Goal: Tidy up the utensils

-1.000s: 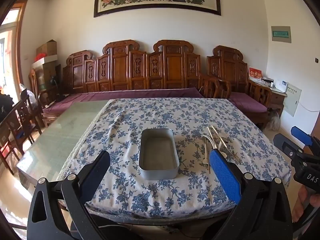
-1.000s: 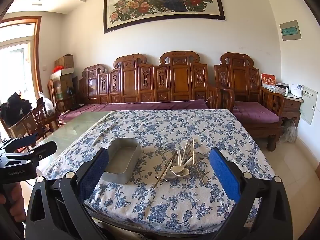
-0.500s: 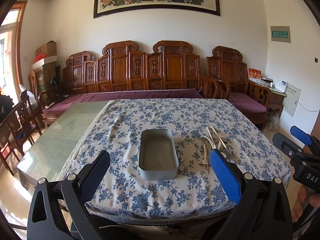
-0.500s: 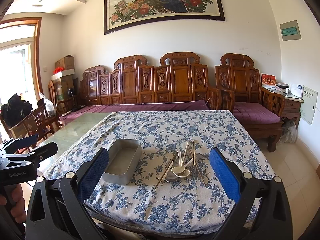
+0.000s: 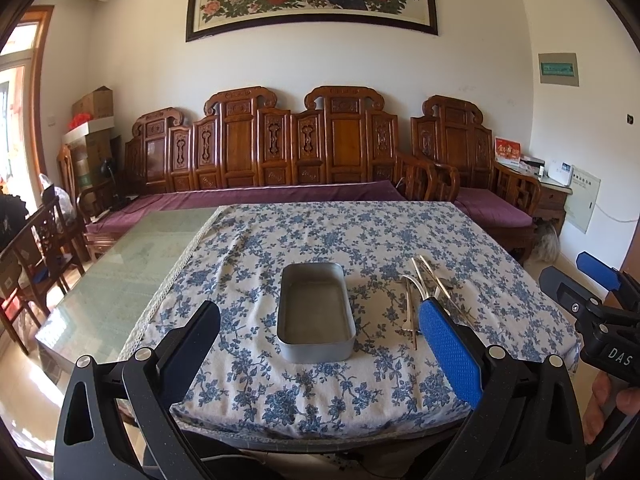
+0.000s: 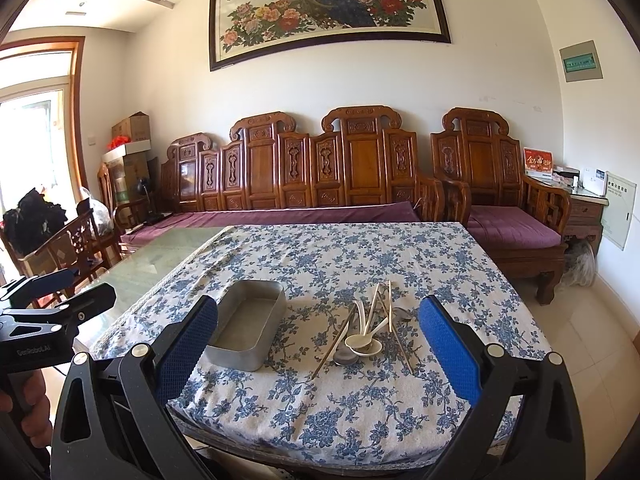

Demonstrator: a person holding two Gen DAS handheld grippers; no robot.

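Here both claws, left claw and right claw, gape wide, empty. Best to nip one spoon by its handle, then lift it clear of the chopsticks into the tin.

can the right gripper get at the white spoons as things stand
Probably yes. The right gripper is open, and the white spoons lie uncovered ahead of it atop crossed chopsticks, beside the metal tin; nothing blocks the way.

Glass-topped table, blue floral cloth, metal tray, piled spoons and chopsticks
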